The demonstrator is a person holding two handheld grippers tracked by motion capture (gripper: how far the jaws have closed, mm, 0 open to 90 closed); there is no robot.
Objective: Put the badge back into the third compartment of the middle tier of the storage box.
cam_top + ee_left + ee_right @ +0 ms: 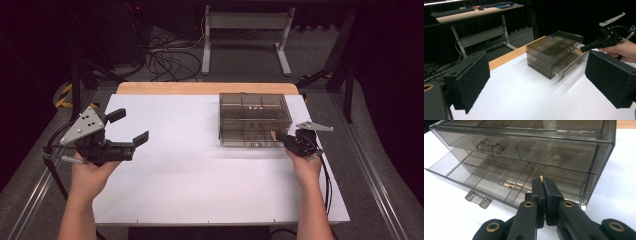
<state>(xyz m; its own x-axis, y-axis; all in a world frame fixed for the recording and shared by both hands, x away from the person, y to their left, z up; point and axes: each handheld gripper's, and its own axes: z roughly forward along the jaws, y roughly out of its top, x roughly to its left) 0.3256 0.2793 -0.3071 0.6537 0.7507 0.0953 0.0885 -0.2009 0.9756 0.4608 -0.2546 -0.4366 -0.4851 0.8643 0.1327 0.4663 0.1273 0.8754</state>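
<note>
A smoky clear drawer box stands on the white table at the right. One of its lower drawers is pulled partly out, divided into compartments, with a clear handle on its front. My right gripper is shut on a small gold-coloured piece and holds it over the right end of the open drawer. The same gripper reaches the box's front right corner in the high view. My left gripper hovers open at the table's left side, nothing between its foam pads.
The table top has a wooden strip along its far edge. Behind it stand a white desk frame and loose cables on the floor. A cable trails from the right gripper.
</note>
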